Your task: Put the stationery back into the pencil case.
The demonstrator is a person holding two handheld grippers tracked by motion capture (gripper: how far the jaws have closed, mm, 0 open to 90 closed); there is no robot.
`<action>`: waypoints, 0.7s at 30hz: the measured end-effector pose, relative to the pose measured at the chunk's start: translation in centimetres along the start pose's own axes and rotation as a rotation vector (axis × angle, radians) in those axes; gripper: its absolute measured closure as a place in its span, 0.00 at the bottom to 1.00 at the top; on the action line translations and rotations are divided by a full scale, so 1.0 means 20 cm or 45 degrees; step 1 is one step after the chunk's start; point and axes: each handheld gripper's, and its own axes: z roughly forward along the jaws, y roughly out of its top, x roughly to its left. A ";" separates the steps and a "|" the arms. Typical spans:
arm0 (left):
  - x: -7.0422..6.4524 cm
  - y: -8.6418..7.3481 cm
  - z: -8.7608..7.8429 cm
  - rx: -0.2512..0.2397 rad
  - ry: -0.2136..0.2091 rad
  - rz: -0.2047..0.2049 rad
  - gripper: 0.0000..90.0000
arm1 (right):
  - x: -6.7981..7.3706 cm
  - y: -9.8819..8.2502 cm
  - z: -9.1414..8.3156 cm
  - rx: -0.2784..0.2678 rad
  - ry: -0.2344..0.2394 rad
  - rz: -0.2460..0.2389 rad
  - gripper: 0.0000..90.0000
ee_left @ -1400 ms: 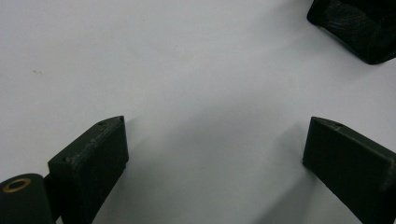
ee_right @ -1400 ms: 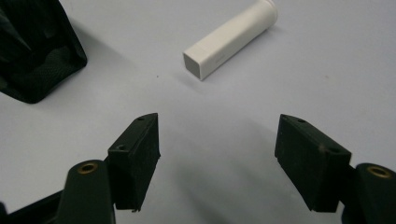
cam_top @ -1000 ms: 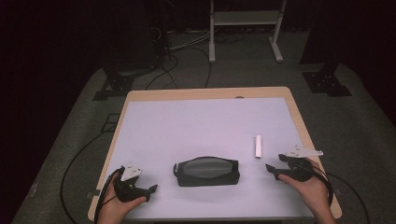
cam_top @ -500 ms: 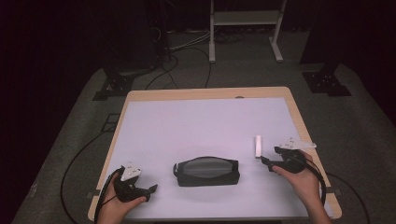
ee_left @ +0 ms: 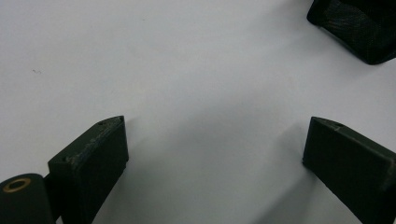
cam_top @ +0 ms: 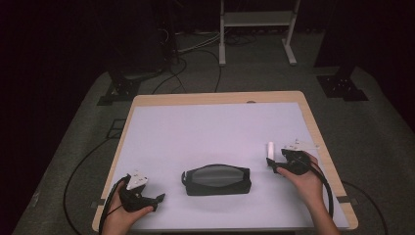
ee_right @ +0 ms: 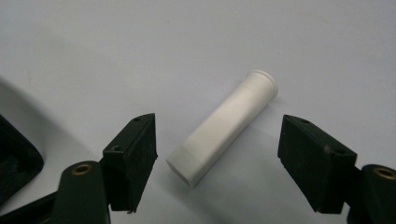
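Observation:
A small white tube (cam_top: 270,149) (ee_right: 225,124) lies flat on the white table top (cam_top: 205,137) at the right. My right gripper (cam_top: 276,165) (ee_right: 219,156) is open just behind the tube, its jaws standing to either side of the tube's near end without touching it. A black zip pouch (cam_top: 217,179) (ee_left: 359,25) lies near the front middle; its corner (ee_right: 14,158) shows at the left of the right gripper view. My left gripper (cam_top: 155,199) (ee_left: 212,156) rests open at the front left, with bare table between its jaws.
The table has a wooden rim (cam_top: 323,142). Cables (cam_top: 78,166) trail over the grey floor at the left, and a white stand (cam_top: 257,29) and black equipment bases (cam_top: 342,85) sit beyond the far edge.
My right gripper has moved left and forward until its open jaws straddle the white tube's near end. The left gripper and the pouch have stayed put.

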 end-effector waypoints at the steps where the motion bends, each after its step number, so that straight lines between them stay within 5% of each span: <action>1: 0.00 0.00 0.00 0.000 0.000 0.000 0.07 | 0.00 0.00 0.00 0.000 0.000 0.000 0.30; 21: 0.00 0.00 0.00 0.002 -0.001 0.000 0.07 | 0.03 -0.02 0.10 0.023 -0.048 0.020 0.37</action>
